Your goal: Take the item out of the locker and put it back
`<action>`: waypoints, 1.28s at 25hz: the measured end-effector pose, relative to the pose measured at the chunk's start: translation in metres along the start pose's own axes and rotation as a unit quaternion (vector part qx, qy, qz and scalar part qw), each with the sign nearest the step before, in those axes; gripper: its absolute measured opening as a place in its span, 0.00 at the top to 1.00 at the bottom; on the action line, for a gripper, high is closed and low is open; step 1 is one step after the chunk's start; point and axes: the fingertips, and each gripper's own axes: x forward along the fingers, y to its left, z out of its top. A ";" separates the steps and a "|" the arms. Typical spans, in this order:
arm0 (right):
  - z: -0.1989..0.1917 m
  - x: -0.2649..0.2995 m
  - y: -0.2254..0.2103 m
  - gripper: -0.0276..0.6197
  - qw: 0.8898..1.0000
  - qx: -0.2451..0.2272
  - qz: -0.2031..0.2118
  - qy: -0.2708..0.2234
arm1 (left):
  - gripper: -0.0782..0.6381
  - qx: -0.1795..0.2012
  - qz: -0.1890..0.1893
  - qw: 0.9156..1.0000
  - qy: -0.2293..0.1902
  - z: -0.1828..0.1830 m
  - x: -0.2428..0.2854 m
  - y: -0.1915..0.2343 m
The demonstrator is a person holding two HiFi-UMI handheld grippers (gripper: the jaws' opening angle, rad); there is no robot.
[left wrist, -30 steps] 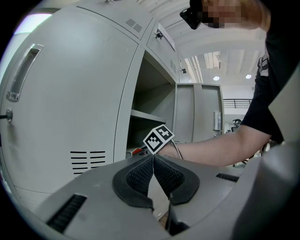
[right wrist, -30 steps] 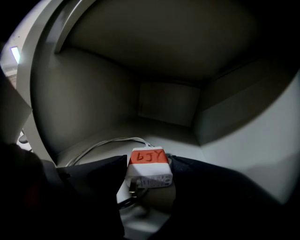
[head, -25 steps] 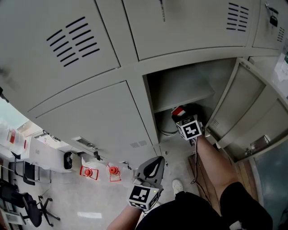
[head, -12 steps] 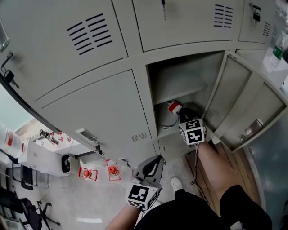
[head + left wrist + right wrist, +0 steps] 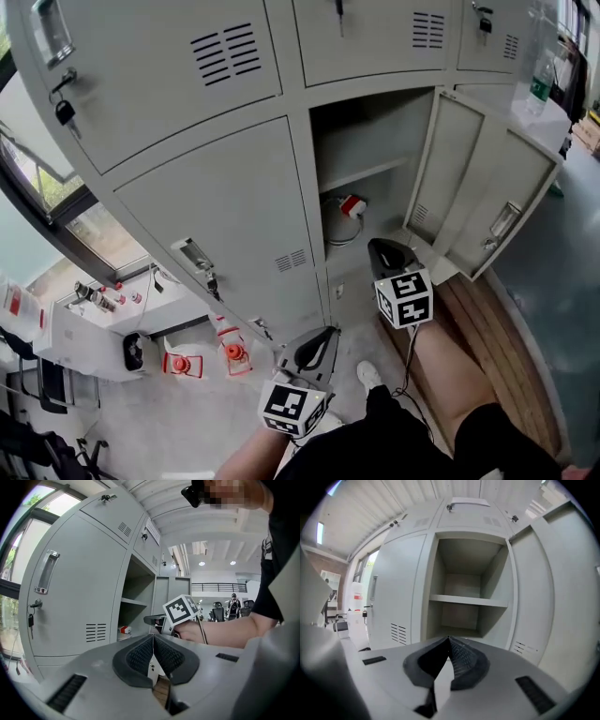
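Jaws pressed together on nothing in both grippers: our right gripper (image 5: 449,641) sits at centre frame, facing the open locker (image 5: 370,131), and our left gripper (image 5: 153,638) rests low at bottom centre. The red-and-white item (image 5: 352,205) lies in the locker's compartment below the shelf. We judge it already put back, so no grip is needed.

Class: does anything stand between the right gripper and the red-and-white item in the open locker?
Nothing visible does: the door stands open, and the red-and-white item lies in plain sight beyond the shut, empty right gripper.
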 end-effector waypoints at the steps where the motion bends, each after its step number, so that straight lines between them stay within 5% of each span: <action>1: 0.000 -0.011 0.006 0.88 1.000 -0.001 0.000 -0.003 | 0.87 0.001 -0.005 1.000 0.001 -0.002 -0.005 -0.002; 13: -0.011 -0.104 0.059 0.88 1.000 0.009 0.029 -0.006 | 0.87 -0.011 -0.020 1.000 0.004 -0.017 -0.027 -0.025; 32: -0.042 -0.207 0.028 0.88 0.991 0.031 0.130 -0.016 | 0.87 -0.013 0.048 0.999 0.006 -0.018 -0.002 -0.133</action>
